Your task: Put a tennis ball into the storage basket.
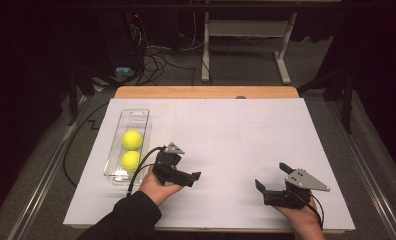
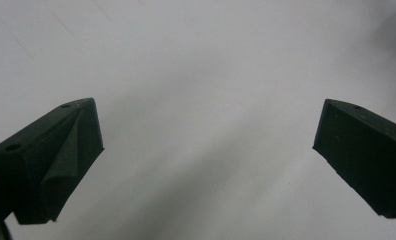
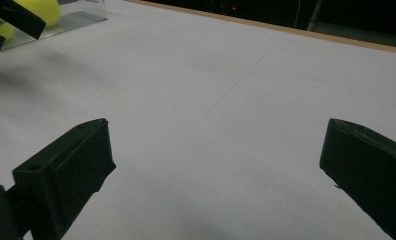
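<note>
A person sits at the near edge of a table covered in white paper [image 1: 236, 135], a gripper in each hand. The left gripper [image 1: 186, 176] sits at about seven o'clock on the sheet, just beside the near end of a clear plastic tray [image 1: 136, 114]; seen along its own jaws, they stand wide apart with bare paper between them. The right gripper [image 1: 272, 177] rests at about five o'clock, well apart from the left one, its jaws also spread wide and holding nothing, the grey three-cornered plate on top of it catching the light.

The tray lies lengthwise at about nine o'clock, near the left edge of the paper. Two yellow-green tennis balls lie in it, one behind the other: the farther ball [image 1: 132, 139] around the middle of the tray, the nearer ball [image 1: 130, 160] just beside it toward the person. Neither gripper touches a ball or the tray. From the right gripper view, the balls show at eleven o'clock, partly behind the left gripper's jaws.
</note>
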Available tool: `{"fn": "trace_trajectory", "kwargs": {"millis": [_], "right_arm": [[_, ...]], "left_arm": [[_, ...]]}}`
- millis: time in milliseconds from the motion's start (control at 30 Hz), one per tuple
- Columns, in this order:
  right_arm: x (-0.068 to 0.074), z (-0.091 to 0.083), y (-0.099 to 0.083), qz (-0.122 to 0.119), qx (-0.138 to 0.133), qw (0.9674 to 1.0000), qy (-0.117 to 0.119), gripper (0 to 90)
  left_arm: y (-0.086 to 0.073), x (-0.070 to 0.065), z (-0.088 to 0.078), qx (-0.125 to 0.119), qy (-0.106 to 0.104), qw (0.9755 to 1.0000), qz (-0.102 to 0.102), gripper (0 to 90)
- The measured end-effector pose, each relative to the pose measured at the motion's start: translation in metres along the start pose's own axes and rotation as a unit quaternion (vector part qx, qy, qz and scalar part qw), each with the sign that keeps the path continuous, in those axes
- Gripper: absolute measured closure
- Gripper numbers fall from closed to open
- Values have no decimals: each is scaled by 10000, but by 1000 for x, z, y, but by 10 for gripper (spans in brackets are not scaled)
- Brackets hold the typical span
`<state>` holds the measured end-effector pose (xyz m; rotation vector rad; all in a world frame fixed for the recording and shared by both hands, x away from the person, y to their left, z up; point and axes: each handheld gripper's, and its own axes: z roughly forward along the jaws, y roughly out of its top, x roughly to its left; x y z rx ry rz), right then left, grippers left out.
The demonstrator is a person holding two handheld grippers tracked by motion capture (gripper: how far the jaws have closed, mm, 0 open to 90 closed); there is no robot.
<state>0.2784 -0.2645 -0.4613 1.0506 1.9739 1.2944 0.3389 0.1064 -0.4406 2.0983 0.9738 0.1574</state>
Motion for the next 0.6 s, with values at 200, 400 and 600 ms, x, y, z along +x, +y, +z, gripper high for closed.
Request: {"fn": "trace_trajectory", "kwargs": {"millis": [200, 400, 600], "right_arm": [[4, 0, 1, 12, -82, 9999, 81, 4], [1, -3, 0, 87, -132, 9999, 70, 2], [-4, -5, -3, 221, -120, 9997, -60, 1]], "left_arm": [[-17, 2, -9, -898, 151, 9955, 250, 1], [-29, 5, -16, -1290, 85, 9910, 346, 1], [-34, 9, -26, -1648, -14, 9858, 319, 0]]}}
